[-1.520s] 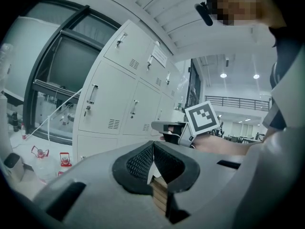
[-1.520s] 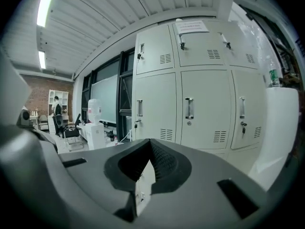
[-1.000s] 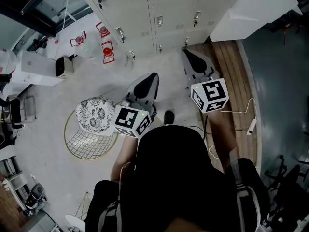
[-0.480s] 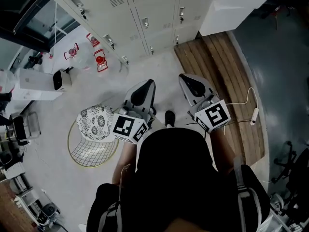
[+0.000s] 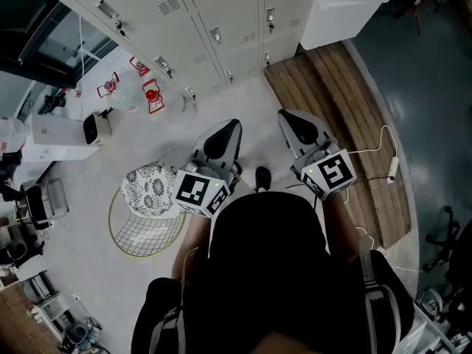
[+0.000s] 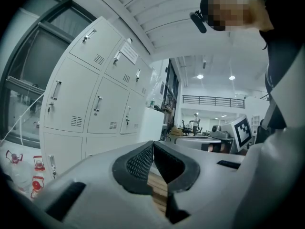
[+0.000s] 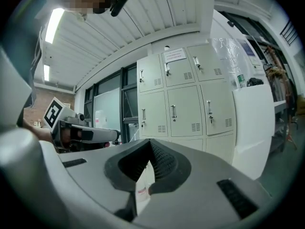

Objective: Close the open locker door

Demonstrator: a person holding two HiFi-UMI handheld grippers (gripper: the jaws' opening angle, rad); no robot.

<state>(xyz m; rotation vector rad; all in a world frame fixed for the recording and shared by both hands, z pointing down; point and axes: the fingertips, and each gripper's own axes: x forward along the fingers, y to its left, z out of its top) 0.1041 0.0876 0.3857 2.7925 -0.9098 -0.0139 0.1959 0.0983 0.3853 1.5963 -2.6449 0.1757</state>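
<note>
A bank of pale grey lockers (image 5: 214,13) runs along the top of the head view. Every door that I can see lies flush, with its handle showing. The same lockers (image 6: 95,104) fill the left of the left gripper view, and lockers (image 7: 183,97) stand ahead in the right gripper view. My left gripper (image 5: 223,133) and right gripper (image 5: 293,122) are held side by side in front of the person, well short of the lockers. Both are shut, pads together, with nothing between them (image 6: 153,150) (image 7: 151,150).
A wooden platform (image 5: 332,94) lies right of the lockers, under a white cabinet (image 5: 346,6). A wire chair with a patterned cushion (image 5: 147,198) stands at the left. Red lanterns (image 5: 151,94) and a white appliance (image 5: 94,127) sit by the window. A white cable (image 5: 383,153) trails on the right.
The lockers have slid up and away in the head view. The right gripper has dropped back level with the left. Both stay shut.
</note>
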